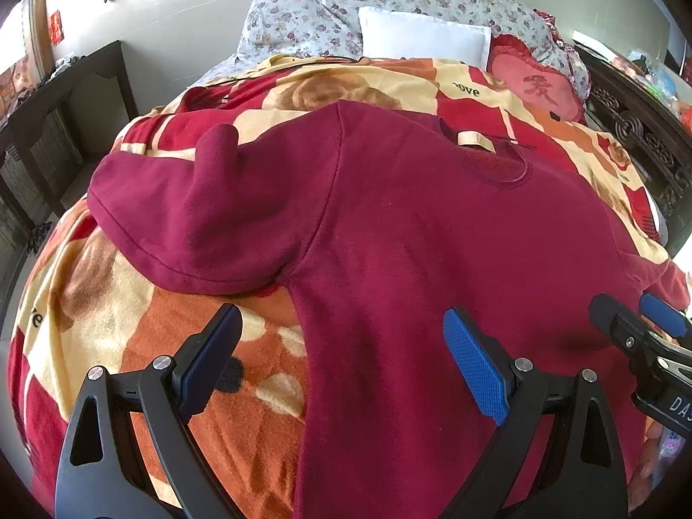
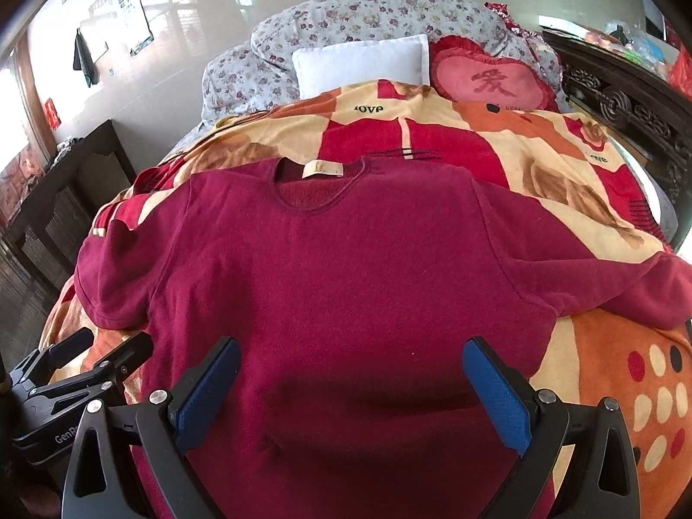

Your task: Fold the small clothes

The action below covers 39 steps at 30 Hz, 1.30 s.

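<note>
- Surface: bed covered by a fleece blanket point(image 2: 497, 160) in red, cream and orange blocks, rose motifs, "love" lettering, dotted orange patch at the near right corner.
- Task item: dark red sweater point(image 2: 346, 268) lies flat, front up, on the blanket; neckline with cream label point(image 2: 322, 169) points toward the head of the bed.
- Its left sleeve point(image 1: 194, 220) is spread sideways with one raised crease; the right sleeve point(image 2: 605, 277) drapes toward the bed's right edge.
- Head of bed: floral quilt point(image 2: 367, 17) bunched up, white pillow point(image 2: 359, 65) in front of it, pink heart cushion point(image 2: 493, 82) with a red character beside the pillow.
- Room: pale tiled wall behind; dark carved headboard or rail point(image 2: 627, 112) at right; dark wooden cabinet point(image 2: 73, 181) at left; papers and a dark cloth hang on the wall.
- Left gripper point(image 1: 341, 346): fingers spread wide, holding nothing, above the sweater's left side edge near the hem.
- Right gripper point(image 2: 352, 380): fingers spread wide, holding nothing, over the lower middle of the sweater. Contact with fabric cannot be determined.
</note>
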Tool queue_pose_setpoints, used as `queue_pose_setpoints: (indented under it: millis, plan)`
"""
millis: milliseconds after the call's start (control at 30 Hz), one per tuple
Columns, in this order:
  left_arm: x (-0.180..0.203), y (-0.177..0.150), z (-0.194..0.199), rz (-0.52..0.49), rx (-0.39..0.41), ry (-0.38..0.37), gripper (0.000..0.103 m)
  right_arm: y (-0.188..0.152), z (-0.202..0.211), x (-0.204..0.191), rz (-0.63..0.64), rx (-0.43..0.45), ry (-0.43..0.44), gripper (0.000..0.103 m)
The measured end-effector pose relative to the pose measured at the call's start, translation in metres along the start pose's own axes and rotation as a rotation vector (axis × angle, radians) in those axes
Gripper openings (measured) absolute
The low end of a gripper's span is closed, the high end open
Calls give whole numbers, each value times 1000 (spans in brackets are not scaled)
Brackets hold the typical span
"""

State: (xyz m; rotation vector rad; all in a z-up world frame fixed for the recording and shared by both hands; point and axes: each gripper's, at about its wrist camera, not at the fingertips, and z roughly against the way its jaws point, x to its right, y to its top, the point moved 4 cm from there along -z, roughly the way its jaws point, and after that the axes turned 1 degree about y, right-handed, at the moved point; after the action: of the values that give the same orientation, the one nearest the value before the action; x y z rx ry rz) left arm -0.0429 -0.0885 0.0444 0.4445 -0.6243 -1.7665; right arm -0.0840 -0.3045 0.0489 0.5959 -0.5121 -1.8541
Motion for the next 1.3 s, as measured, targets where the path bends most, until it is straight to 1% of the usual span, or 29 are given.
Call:
queue_pose_setpoints:
  millis: [200, 433, 567, 667, 800, 900, 933, 967, 1000, 1067, 1100, 1133, 1200, 1233, 1300]
  plan:
    - [-4, 1, -4, 11, -9, -3, 94, 0, -6, -5, 8, -7, 3, 102]
    - [-15, 3, -7, 27, -15, 5, 94, 3, -13, -21, 39, -8, 11, 102]
    - [-27, 6, -6, 40, -16, 5, 94, 3, -20, -30, 50, -20, 20, 102]
    - [-46, 11, -4, 65, -11, 7, 94, 4, -23, -38, 61, -24, 32, 102]
    - [-88, 25, -3, 139, -6, 13, 94, 7, -28, -50, 84, -27, 46, 102]
    - [-134, 38, -8, 224, -19, 24, 94, 10, -32, -62, 98, -29, 65, 102]
    - [-145, 40, -9, 245, -14, 28, 94, 11, -33, -65, 102, -31, 70, 102]
    - [-167, 46, -11, 286, -1, 40, 94, 12, -34, -69, 108, -32, 78, 101]
    - [-179, 50, -14, 309, 3, 47, 94, 13, -36, -74, 114, -33, 85, 101]
    - [-211, 59, -23, 368, 2, 46, 94, 13, -38, -80, 127, -37, 91, 101]
    - [-230, 63, -29, 409, -2, 43, 93, 13, -39, -83, 134, -42, 95, 101]
    - [-242, 66, -33, 436, 1, 41, 92, 12, -40, -86, 139, -46, 98, 102]
    - [-275, 74, -46, 521, 14, 27, 86, 11, -43, -89, 144, -55, 102, 101]
    - [-287, 77, -52, 551, 14, 17, 85, 11, -45, -90, 143, -63, 103, 101]
    - [-313, 84, -72, 637, 9, -26, 79, 10, -49, -90, 138, -75, 104, 101]
